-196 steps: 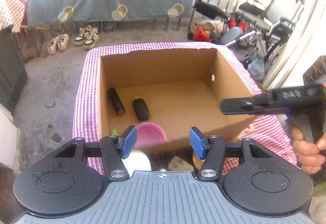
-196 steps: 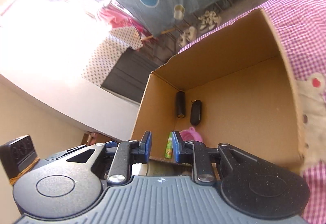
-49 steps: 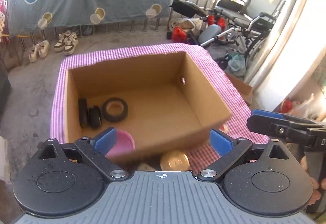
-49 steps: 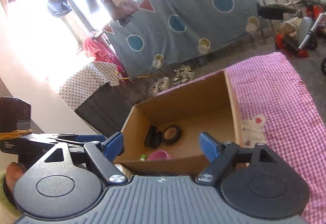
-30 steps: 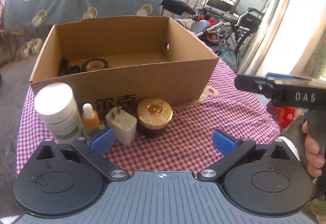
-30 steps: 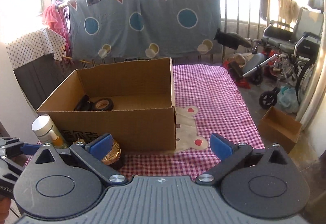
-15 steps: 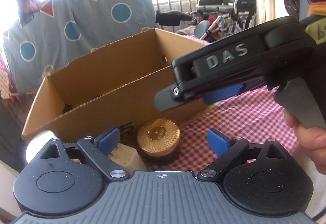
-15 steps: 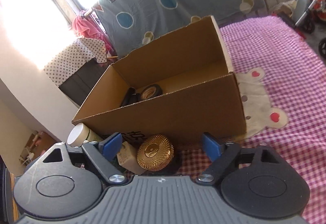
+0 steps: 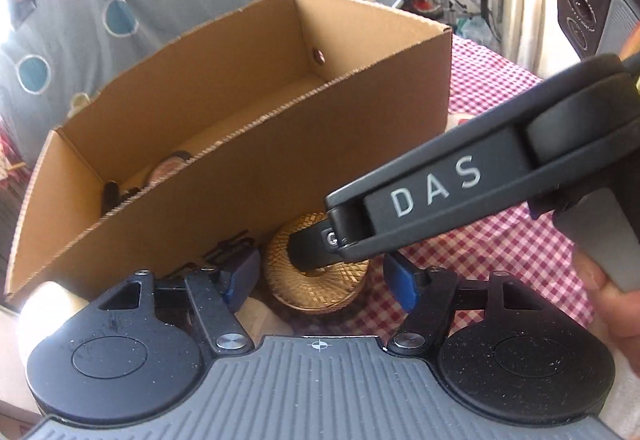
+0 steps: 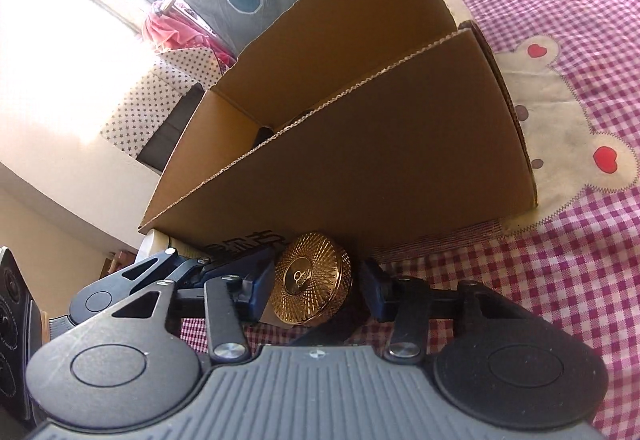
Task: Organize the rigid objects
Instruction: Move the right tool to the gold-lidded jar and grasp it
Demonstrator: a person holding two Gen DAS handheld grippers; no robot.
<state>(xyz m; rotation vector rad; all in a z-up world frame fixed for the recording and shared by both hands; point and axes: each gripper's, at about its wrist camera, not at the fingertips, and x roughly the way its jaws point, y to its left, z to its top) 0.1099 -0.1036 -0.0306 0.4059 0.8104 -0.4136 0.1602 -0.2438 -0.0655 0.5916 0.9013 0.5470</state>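
Far left in the left wrist view, a white jar (image 9: pixel 36 300) on the near side of the cardboard box (image 9: pixel 260 180), mostly hidden behind the gripper body. Inside the box, against its left end, a tape roll (image 9: pixel 170 166) beside some dark items too hidden to name. Next along, the left gripper (image 9: pixel 320 278), about half open after just closing, gripping nothing. Framed between its blue pads (image 9: pixel 242 276), the gold-lidded jar (image 9: pixel 316 292), upright on the checked cloth (image 9: pixel 500 248) and just beside the near wall of the box. A gap on each side of the lid, wider on the right. Cannot tell from here whether the jar sits truly between these fingers or just beyond their tips. Crossing in from the right, above the lid, one finger of the other tool, with a hand (image 9: pixel 616 304) on its handle at the far right edge. In the right wrist view, the right gripper (image 10: pixel 316 290), narrower than the left and likewise just closing, straddling the same jar. Left pad at or nearly at the lid's rim, right pad apart from the jar with a dark gap between; no firm squeeze visible. Jar centred between these fingers, lid face tilted toward the camera. Farther right, a bear patch (image 10: pixel 560 128) sewn on the cloth, beside the box's right end.
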